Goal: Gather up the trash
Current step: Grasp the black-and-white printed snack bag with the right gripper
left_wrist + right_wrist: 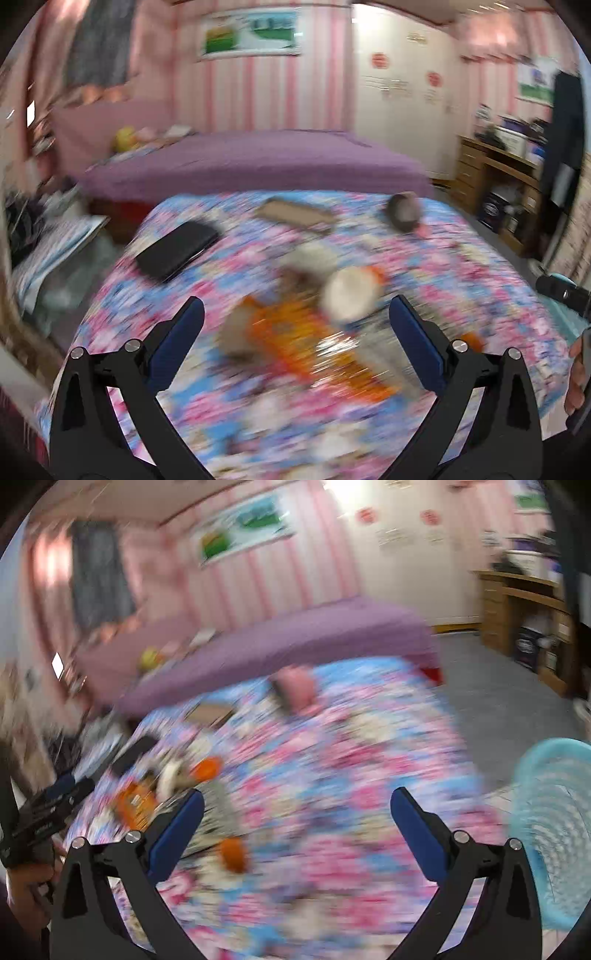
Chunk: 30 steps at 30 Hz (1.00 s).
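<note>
Both views are motion-blurred. A pile of trash lies on a floral cloth (461, 280): an orange wrapper (295, 332), a white cup or lid (349, 295) and a crinkled clear wrapper (373, 354). My left gripper (295, 314) is open and empty, held above the pile. My right gripper (297, 808) is open and empty over the cloth (351, 746), right of the pile; the orange wrapper (135, 805) shows at its left. A light blue mesh basket (554, 827) stands at the right edge of the right wrist view. The left gripper's body (48, 812) shows at far left.
On the cloth lie a black flat case (177, 247), a brown tray (295, 212) and a dark round object (404, 212). A pink object (295, 690) lies at the far end. A purple bed (258, 162) stands behind, a wooden desk (495, 173) at the right.
</note>
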Tool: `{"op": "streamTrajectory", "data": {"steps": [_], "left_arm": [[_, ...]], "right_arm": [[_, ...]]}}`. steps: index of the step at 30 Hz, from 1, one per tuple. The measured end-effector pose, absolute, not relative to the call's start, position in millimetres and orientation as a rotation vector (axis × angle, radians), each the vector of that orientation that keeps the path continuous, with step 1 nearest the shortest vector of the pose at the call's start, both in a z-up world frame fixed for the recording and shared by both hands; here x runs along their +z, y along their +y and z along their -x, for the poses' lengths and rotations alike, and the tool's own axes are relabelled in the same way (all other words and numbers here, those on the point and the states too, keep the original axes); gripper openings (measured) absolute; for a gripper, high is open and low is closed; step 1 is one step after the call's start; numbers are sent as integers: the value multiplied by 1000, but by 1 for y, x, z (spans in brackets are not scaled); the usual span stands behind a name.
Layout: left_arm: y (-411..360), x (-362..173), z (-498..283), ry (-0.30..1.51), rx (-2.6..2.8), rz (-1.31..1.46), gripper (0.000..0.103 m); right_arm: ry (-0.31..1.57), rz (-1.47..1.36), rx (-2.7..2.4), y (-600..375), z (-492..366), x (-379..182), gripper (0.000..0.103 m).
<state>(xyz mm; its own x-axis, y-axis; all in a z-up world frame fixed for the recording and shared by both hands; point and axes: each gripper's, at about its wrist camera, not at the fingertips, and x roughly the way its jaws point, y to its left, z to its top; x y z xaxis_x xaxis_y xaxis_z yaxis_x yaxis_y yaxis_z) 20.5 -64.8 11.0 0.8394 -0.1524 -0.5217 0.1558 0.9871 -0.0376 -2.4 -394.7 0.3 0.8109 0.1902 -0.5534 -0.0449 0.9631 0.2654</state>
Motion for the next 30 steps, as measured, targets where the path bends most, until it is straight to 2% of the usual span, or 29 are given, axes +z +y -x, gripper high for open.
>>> {"op": "streamTrajectory", "data": {"steps": [6, 12, 22, 28, 30], "left_arm": [[-21, 1, -16, 568, -160, 37, 97], [-9, -1, -17, 576, -209, 53, 97], [2, -1, -16, 578, -233, 92, 97], [0, -1, -17, 582, -236, 96, 97], [-2, -3, -18, 588, -236, 87, 97]], "right_arm": [[730, -109, 209, -298, -33, -30, 99], [784, -19, 195, -263, -47, -47, 99], [843, 86, 145, -244, -59, -59, 99], [867, 42, 92, -252, -66, -63, 99], [865, 17, 96, -255, -66, -62, 95]]}}
